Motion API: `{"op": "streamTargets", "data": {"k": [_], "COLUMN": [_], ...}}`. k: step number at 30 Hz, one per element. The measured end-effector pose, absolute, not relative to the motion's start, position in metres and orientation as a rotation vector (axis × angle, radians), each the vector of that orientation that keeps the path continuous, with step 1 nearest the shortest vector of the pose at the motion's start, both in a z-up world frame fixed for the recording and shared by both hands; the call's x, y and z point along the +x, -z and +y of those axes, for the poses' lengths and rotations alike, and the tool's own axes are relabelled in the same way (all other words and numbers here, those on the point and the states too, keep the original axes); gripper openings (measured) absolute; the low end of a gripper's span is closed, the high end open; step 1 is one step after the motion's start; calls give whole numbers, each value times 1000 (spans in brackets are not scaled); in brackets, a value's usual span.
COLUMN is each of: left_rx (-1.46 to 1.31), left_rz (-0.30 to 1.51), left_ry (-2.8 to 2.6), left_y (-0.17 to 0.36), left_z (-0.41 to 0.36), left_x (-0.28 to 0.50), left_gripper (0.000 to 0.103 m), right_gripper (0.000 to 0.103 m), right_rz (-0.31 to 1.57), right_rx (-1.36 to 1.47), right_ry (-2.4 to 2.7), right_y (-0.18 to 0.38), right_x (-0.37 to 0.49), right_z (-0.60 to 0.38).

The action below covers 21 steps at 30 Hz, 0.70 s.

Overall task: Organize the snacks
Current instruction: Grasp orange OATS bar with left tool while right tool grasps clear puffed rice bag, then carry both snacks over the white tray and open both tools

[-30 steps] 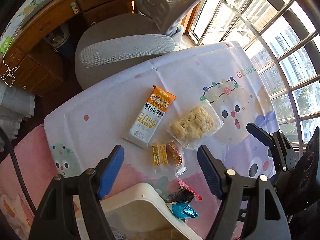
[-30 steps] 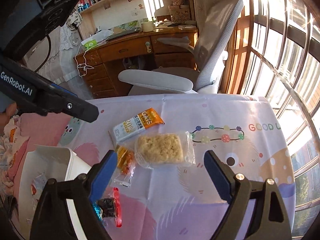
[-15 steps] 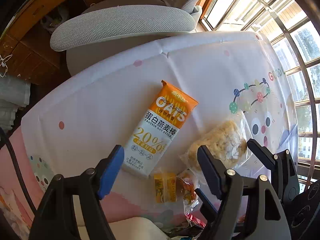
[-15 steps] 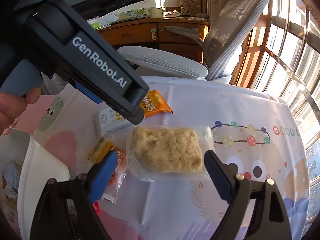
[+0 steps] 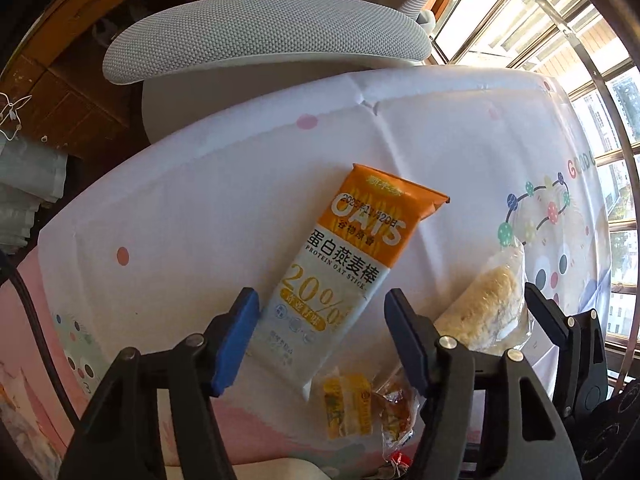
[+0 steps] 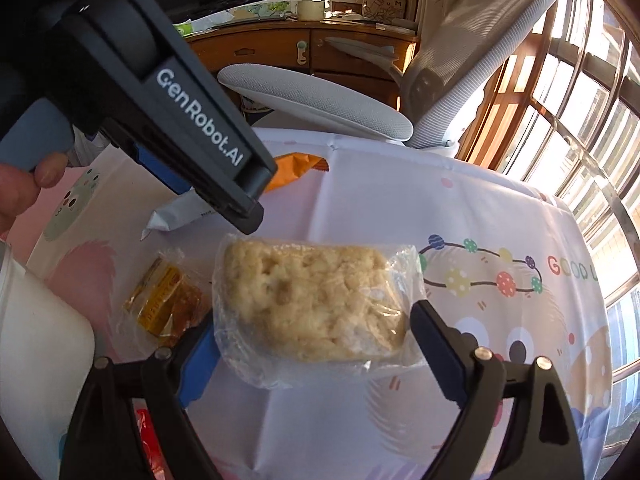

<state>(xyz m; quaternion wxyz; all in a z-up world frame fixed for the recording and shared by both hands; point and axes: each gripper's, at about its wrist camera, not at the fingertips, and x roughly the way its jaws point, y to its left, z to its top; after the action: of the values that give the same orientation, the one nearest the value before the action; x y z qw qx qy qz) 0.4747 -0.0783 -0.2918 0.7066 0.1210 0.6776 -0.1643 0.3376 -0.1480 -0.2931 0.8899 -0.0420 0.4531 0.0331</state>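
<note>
An orange-and-white oat bar [image 5: 348, 272] lies flat on the printed tablecloth [image 5: 180, 208]. My left gripper [image 5: 320, 332] points straight down over it, and its jaws are closing with the bar's lower end between them. The blue pads do not clearly press on the bar. A rice cake in a clear wrapper [image 6: 316, 300] lies to the right of the bar. My right gripper [image 6: 316, 344] straddles it, open wide, with its pads at the wrapper's edges. The left gripper's black housing [image 6: 180, 120] hides most of the oat bar [image 6: 296, 168] in the right wrist view.
A small yellow-orange snack packet [image 6: 164, 304] lies beside the rice cake. A white bin [image 6: 40, 340] stands at the near left, and a red wrapper [image 6: 144, 428] lies next to it. A grey office chair [image 5: 264, 36] is pushed against the table's far edge. Windows run along the right.
Both grippers have sunk toward the table. The left one now straddles the oat bar with narrower jaws. The right one has come down around the rice cake.
</note>
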Motion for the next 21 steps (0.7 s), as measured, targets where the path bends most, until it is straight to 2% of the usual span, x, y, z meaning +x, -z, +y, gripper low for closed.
{"op": "streamTargets", "data": {"k": [1, 9, 14, 16, 21], "left_rx": [261, 251, 257, 271, 258], "left_rz": [1513, 1508, 1507, 1499, 1484], "left_ry": [368, 383, 407, 422, 435], "left_y": [295, 297, 295, 291, 281], "left_z": [-78, -71, -70, -74, -76], "left_x": [477, 480, 477, 473, 467], "left_gripper": [55, 44, 42, 39, 39], "right_gripper": [91, 87, 78, 78, 77], "right_rz": [941, 940, 947, 954, 976], "right_rx": [-85, -51, -59, -53, -38], "right_ry": [-69, -85, -94, -97, -115], "right_y": [293, 291, 289, 288, 284], "right_x": [337, 336, 335, 334, 330], "right_z": [-148, -152, -151, -152, -152]}}
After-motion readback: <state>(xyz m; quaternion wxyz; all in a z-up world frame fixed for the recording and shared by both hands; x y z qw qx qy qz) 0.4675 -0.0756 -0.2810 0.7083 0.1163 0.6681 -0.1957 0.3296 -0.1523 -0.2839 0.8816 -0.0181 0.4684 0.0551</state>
